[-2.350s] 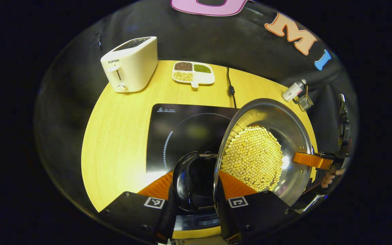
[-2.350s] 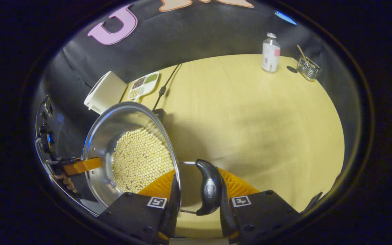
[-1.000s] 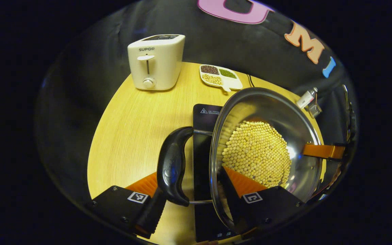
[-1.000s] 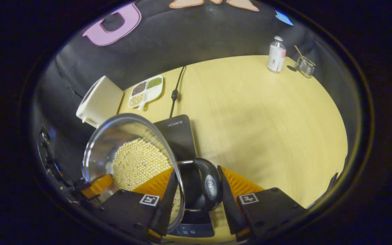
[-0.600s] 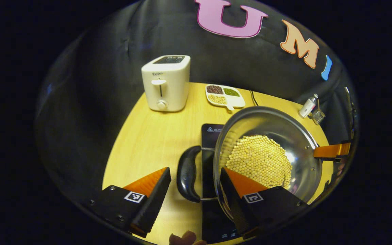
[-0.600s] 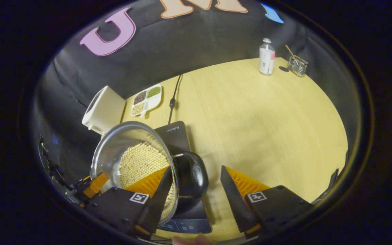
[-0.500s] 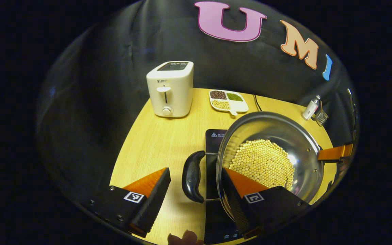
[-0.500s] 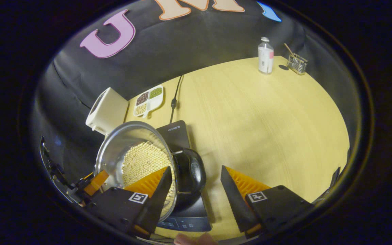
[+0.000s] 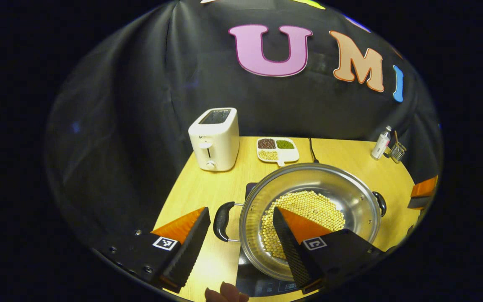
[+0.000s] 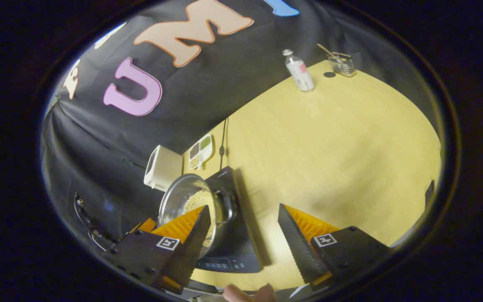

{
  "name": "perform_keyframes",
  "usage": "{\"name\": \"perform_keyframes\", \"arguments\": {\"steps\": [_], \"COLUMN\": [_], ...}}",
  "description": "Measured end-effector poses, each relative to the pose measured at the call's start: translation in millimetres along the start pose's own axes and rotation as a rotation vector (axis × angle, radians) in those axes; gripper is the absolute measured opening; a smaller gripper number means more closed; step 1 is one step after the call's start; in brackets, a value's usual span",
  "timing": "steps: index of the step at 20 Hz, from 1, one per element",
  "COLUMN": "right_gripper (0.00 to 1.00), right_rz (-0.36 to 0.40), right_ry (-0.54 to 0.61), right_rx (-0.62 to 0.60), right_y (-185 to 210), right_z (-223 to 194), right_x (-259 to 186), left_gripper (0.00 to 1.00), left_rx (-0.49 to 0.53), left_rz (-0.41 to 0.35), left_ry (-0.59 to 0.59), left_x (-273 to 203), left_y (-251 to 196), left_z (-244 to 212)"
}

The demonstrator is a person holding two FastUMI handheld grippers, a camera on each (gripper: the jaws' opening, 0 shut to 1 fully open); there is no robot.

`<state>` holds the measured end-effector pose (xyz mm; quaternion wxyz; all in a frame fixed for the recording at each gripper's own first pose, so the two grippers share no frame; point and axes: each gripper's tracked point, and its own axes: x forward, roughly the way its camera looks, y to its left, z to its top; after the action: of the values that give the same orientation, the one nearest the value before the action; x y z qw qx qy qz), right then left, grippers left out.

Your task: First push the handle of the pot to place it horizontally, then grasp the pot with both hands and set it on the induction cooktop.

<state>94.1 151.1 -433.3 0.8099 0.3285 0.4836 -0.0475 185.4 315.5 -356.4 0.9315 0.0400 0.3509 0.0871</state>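
The steel pot [image 9: 352, 196], holding yellow beans, sits flat on the black induction cooktop [image 9: 258, 283]. Its two black side handles lie level: one [image 9: 223, 216] on the left, one [image 9: 380, 203] on the right. My left gripper [image 9: 240, 209] hovers open above and short of the left handle, touching nothing. In the right gripper view the pot [image 10: 173, 198] rests on the cooktop [image 10: 235, 239], with its near handle [image 10: 227, 204] free. My right gripper [image 10: 243, 207] is open, raised above and to the right of it. One finger of the right gripper [image 9: 423, 191] shows beyond the pot.
On the wooden table [image 10: 329, 138] a white toaster [image 9: 215, 139], a divided dish of beans [image 9: 277, 149] and the cooktop's cord [image 9: 311, 149] stand behind the pot. A small bottle [image 10: 299, 71] and a wire holder [image 10: 341, 63] stand at the far right. Fingertips of a hand [image 9: 224, 293] show at the bottom.
The pot was carried over and set down on the cooktop. Both grippers opened, let go of its handles, then pulled back and up, so the pot now looks smaller.
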Motion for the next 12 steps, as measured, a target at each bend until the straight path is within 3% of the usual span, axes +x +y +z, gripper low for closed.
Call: {"name": "perform_keyframes", "arguments": {"steps": [2, 5, 9, 12], "right_gripper": [0.99, 0.99, 0.99, 0.98], "right_rz": [-0.004, -0.009, -0.019, -0.028], "right_ry": [-0.03, -0.048, -0.109, -0.178], "right_rx": [0.031, 0.1, 0.13, 0.085], "right_y": [-39.1, -96.9, -150.1, -164.1], "right_z": [-0.3, -6.3, -2.0, 7.3], "right_x": [-22.8, -55.1, -101.2, -132.6], "left_gripper": [0.92, 0.92, 0.94, 0.94], "left_rx": [0.015, 0.042, 0.067, 0.07], "left_rz": [0.032, 0.019, -0.038, -0.103], "left_ry": [-0.027, -0.006, -0.005, -0.045], "left_x": [-23.7, -60.3, -103.9, -134.0], "left_y": [-15.6, -59.4, -131.0, -182.1], "left_z": [0.1, -19.3, -40.1, -33.0]}}
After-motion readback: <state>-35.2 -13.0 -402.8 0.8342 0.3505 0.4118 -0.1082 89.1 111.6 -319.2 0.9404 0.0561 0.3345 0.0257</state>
